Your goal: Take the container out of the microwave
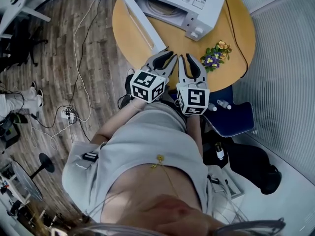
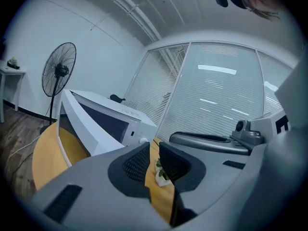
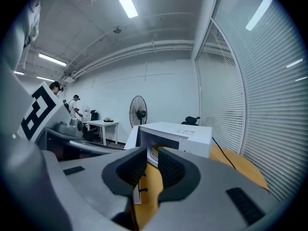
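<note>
The white microwave stands at the far side of the round wooden table, its door swung open to the left. Inside it sits a pale, round container. Both grippers hover side by side over the table's near edge, pointing at the oven. My left gripper is open with a narrow gap and nothing in it. My right gripper is open and empty too. In the right gripper view the container shows through the gap of the right gripper. The left gripper faces the door's outer side.
A small pot of purple and yellow flowers stands on the table right of the grippers. A black cable runs along the table's right rim. A blue chair is below the table, and a standing fan behind it.
</note>
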Demonstrator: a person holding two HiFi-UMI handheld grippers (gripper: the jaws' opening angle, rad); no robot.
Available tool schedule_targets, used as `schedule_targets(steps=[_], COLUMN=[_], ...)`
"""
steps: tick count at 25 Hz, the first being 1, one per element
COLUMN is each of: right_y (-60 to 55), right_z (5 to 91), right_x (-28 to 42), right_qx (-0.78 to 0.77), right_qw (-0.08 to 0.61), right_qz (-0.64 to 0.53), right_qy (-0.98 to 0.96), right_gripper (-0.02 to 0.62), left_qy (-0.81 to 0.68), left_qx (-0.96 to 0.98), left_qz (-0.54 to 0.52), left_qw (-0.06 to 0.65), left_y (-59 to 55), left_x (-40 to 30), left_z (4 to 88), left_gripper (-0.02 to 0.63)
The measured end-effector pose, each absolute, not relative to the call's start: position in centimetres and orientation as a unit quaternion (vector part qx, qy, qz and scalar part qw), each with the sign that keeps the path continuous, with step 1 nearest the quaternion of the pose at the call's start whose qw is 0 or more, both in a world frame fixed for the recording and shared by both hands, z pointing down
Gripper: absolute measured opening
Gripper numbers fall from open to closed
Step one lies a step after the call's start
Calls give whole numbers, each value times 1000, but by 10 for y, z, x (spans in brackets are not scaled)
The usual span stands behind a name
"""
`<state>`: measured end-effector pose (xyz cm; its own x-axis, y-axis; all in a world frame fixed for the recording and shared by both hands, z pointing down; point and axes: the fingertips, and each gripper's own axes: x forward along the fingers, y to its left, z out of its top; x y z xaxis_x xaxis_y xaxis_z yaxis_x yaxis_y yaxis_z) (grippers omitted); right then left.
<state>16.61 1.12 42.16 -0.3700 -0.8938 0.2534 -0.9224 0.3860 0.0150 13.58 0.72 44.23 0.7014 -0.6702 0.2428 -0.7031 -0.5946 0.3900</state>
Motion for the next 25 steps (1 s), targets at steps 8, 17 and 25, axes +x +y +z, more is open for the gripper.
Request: schedule_targets(steps=[8, 17, 25], right_y=[5, 0, -2], right_z=[420, 425, 427], right_x=[183, 185, 169], right_qx=[580, 570, 546], right_qw=[117, 123, 122], right_qz=[65, 70, 70], right_qy=[-804, -810, -826], right_gripper=[78, 78, 78], left_qy=[-387, -422, -456], left_qx=[891, 879, 863], left_qz=[44, 48, 65], left_qw=[232, 215, 206], left_y=[-10, -10, 4], left_x=[149, 138, 107], left_z=[450, 451, 451], left_gripper=[63, 75, 75])
